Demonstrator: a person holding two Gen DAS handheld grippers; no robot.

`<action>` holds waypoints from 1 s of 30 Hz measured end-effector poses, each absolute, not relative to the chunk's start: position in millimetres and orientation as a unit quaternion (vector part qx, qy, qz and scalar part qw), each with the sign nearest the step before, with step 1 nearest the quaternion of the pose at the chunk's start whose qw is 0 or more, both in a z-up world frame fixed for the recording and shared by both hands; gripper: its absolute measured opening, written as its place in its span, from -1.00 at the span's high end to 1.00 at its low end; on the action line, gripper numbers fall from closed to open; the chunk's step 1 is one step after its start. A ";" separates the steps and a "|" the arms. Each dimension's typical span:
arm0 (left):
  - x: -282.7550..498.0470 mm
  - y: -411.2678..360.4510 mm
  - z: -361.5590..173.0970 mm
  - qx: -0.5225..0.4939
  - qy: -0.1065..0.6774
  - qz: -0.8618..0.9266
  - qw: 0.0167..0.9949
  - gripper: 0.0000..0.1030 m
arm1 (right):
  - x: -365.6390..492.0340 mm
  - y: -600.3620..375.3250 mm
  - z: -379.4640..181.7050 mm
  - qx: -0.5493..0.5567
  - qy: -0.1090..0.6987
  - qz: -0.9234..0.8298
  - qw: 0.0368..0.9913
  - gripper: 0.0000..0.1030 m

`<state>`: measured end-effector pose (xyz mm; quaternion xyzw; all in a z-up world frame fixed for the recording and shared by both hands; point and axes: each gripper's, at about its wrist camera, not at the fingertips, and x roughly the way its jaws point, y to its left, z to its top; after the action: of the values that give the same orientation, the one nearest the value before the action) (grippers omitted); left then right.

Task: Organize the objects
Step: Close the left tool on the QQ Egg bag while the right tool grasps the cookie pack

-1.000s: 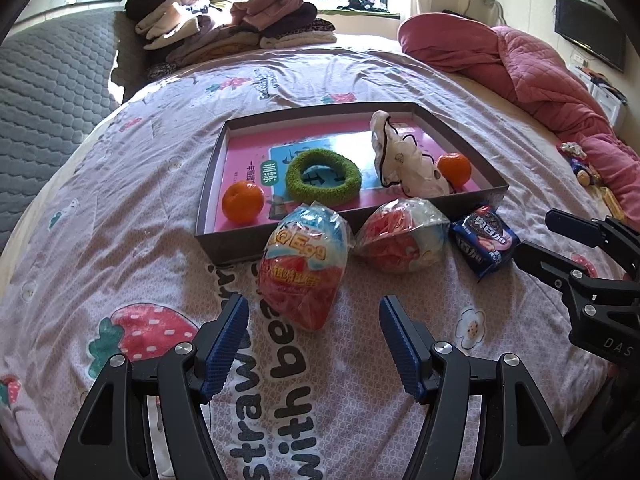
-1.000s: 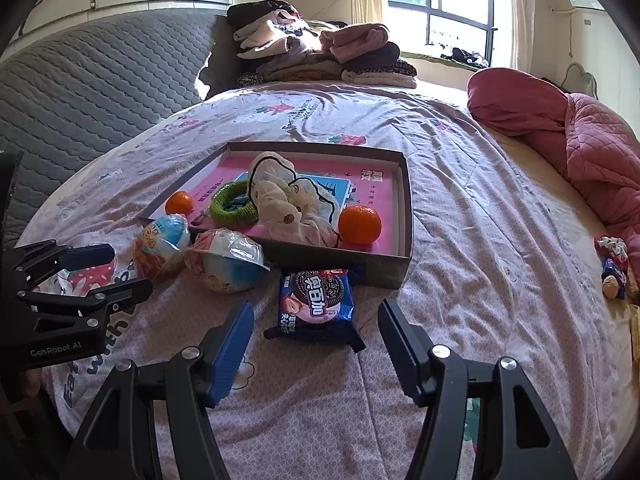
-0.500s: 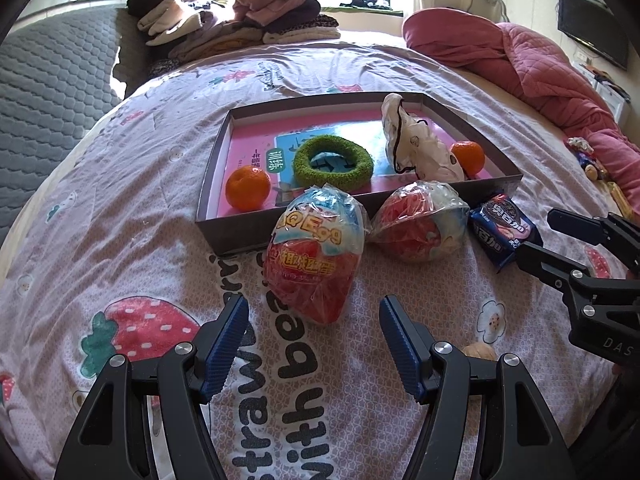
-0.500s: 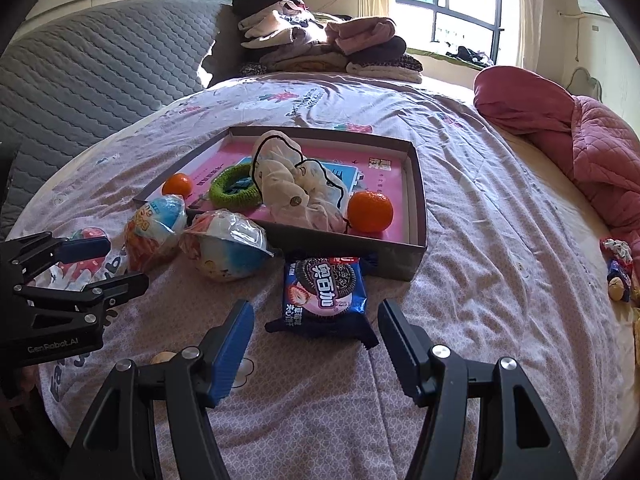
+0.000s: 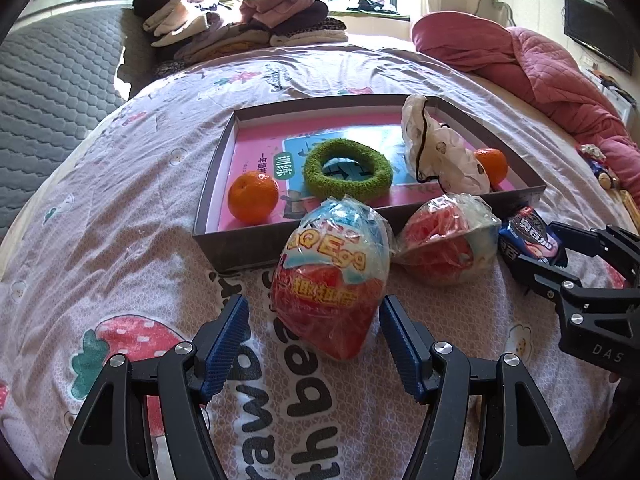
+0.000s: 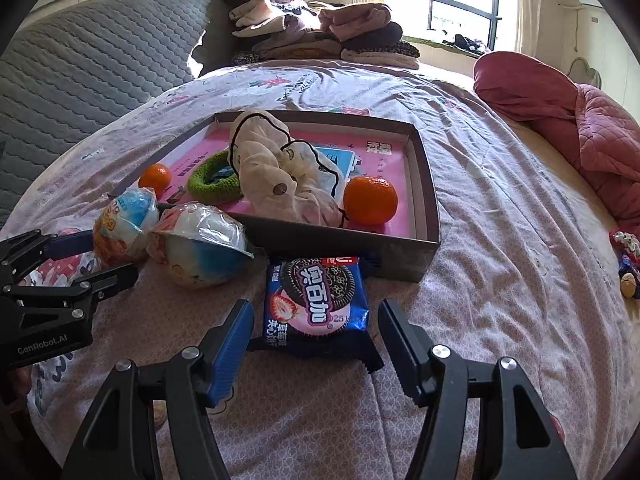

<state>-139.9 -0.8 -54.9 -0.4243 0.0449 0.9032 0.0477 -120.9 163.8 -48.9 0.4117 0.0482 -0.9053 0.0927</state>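
Egg-shaped snack pack (image 5: 332, 276), crinkly red-and-blue wrapper, between spread left hand-held gripper (image 5: 314, 334), right hand-held gripper (image 6: 316, 338) likewise spread.

On a strawberry-print bedspread (image 5: 120, 240), one shallow cardboard tray (image 5: 208, 204) holds two oranges, one at its left (image 5: 253, 197) and one at its right (image 5: 493, 165), one green fuzzy ring (image 5: 347, 170) at centre and one crumpled cream cloth pouch (image 5: 436, 152); in front of the tray lie two wrapped toy eggs, one at lower centre (image 5: 330, 280) and one to its right (image 5: 446, 246), and one blue cookie packet (image 6: 316, 300); two grippers appear, left (image 5: 314, 346) and right (image 6: 316, 346); one stack of folded clothes (image 5: 244, 20) sits at upper centre
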 end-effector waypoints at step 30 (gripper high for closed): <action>-164.9 -4.0 -62.9 -0.412 0.022 0.909 0.051 -0.04 | -132.5 166.6 -58.5 0.414 0.021 -0.905 0.097 -0.04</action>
<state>-164.9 -4.0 -62.9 -0.4121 0.0222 0.9094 0.0513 -132.5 166.6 -58.5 0.4138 0.0211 -0.9050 0.0965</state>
